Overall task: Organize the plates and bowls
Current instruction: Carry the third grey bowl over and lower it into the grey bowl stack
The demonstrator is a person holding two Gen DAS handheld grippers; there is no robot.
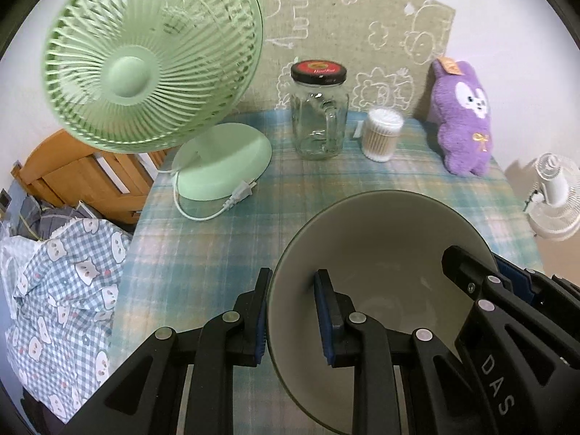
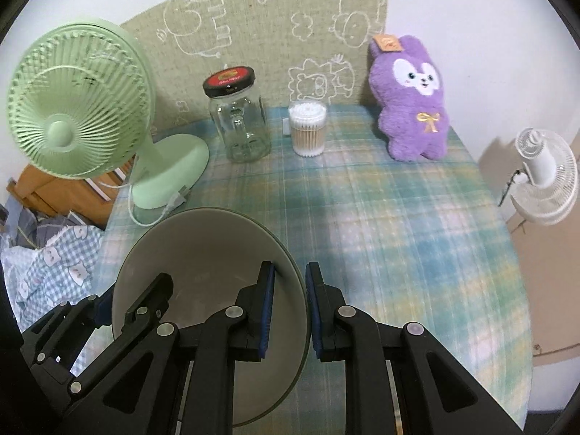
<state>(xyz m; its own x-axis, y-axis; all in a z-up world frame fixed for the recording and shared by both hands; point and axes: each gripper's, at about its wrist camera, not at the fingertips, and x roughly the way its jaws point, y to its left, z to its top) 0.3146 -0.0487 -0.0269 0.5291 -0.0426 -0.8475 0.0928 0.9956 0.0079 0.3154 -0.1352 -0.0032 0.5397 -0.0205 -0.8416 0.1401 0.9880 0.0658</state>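
A wide bowl (image 1: 380, 239), dull green outside and cream inside, hangs above the plaid tablecloth (image 1: 217, 246), held from both sides. My left gripper (image 1: 293, 311) is shut on its left rim, one finger outside the wall and one inside. The right gripper (image 1: 485, 264) clamps the opposite rim. In the right wrist view the same bowl (image 2: 203, 250) sits low left. There my right gripper (image 2: 290, 308) is shut on its right rim, and the left gripper (image 2: 127, 290) grips the far side. The bowl looks empty.
At the table's back stand a green desk fan (image 2: 76, 108) with its loose plug cord (image 1: 239, 192), a lidded glass jar (image 2: 239, 123), a tub of cotton swabs (image 2: 308, 130) and a purple plush rabbit (image 2: 413, 98). Checked bedding (image 1: 65, 290) lies left; a white fan (image 2: 543, 177) stands right.
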